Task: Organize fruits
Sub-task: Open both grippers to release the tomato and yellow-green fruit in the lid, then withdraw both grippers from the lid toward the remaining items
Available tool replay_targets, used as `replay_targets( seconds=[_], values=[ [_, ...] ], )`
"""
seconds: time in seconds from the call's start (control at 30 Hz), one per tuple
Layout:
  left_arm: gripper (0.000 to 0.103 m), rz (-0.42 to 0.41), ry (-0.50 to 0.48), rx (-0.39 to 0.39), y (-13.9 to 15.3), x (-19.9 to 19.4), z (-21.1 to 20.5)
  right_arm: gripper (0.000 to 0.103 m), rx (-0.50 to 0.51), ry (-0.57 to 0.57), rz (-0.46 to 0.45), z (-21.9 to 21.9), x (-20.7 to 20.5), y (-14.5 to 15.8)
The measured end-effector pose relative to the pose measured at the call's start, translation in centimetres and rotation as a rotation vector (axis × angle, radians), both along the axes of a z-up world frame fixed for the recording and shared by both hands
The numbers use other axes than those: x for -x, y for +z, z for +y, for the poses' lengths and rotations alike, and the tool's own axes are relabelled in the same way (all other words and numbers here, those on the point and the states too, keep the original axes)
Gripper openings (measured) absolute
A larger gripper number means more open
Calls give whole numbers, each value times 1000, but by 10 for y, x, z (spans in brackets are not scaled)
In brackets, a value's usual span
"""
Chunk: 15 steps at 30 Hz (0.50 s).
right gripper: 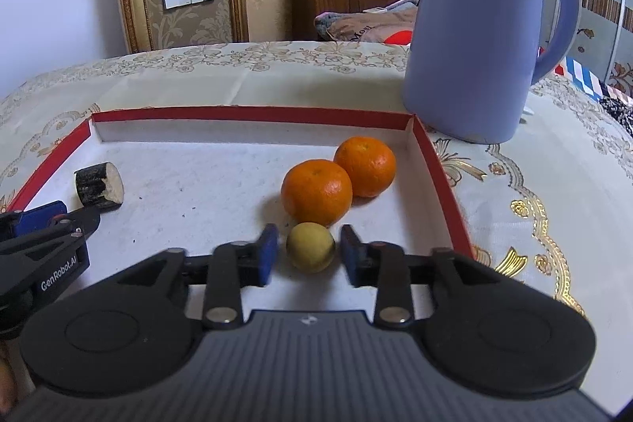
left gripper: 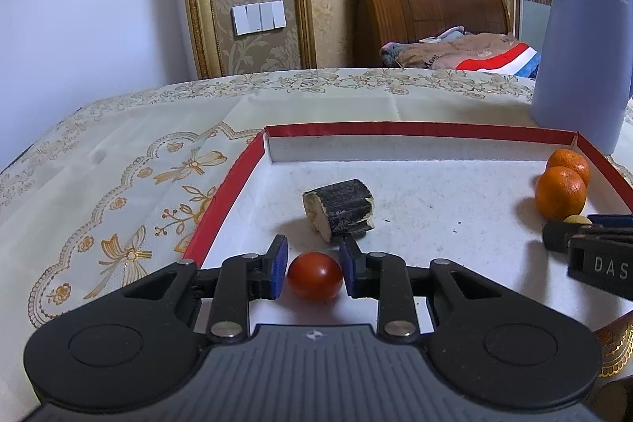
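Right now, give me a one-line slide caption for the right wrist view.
Right gripper straddles a small yellow fruit beside two oranges in the red-rimmed tray.

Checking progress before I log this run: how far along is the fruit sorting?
Looks nearly done. Two oranges and a dark cut chunk already sit in the red-rimmed tray. In hand: the left gripper brackets a red tomato, the right gripper a small yellow fruit; both rest on the tray floor with gaps at the pads. Left: withdraw. No fruit visible outside the tray.
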<state>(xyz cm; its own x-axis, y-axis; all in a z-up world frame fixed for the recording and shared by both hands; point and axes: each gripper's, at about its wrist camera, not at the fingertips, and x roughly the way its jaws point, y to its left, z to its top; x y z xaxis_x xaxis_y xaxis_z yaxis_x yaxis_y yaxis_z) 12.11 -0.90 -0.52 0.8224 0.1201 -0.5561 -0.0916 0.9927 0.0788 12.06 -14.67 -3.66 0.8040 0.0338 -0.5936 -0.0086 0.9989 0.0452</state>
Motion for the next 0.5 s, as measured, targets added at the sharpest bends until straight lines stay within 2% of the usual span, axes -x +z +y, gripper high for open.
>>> replay_targets(
  seconds=[0.03,0.07,0.1,0.13,0.3,0.4,0.5],
  values=[
    [38,0,7,3,0,0,1,40,0,1,2,0,0,0],
    [66,1,12,8,0,0,2,40,0,5,4,0,1,1],
    [79,4,12,18,0,0,3,41,-1,7,5,0,1,1],
    [84,3,8,26,-1,-1,4,45,0,6,4,0,2,1],
    [84,-22,-8,-13,0,4,-3,60,7,-6,-24,0,9,2],
    [85,-27,1,-8,1,5,-2,72,18,-15,-51,0,15,3],
    [85,-30,25,12,2,5,3,76,34,-25,-67,0,19,3]
  ],
)
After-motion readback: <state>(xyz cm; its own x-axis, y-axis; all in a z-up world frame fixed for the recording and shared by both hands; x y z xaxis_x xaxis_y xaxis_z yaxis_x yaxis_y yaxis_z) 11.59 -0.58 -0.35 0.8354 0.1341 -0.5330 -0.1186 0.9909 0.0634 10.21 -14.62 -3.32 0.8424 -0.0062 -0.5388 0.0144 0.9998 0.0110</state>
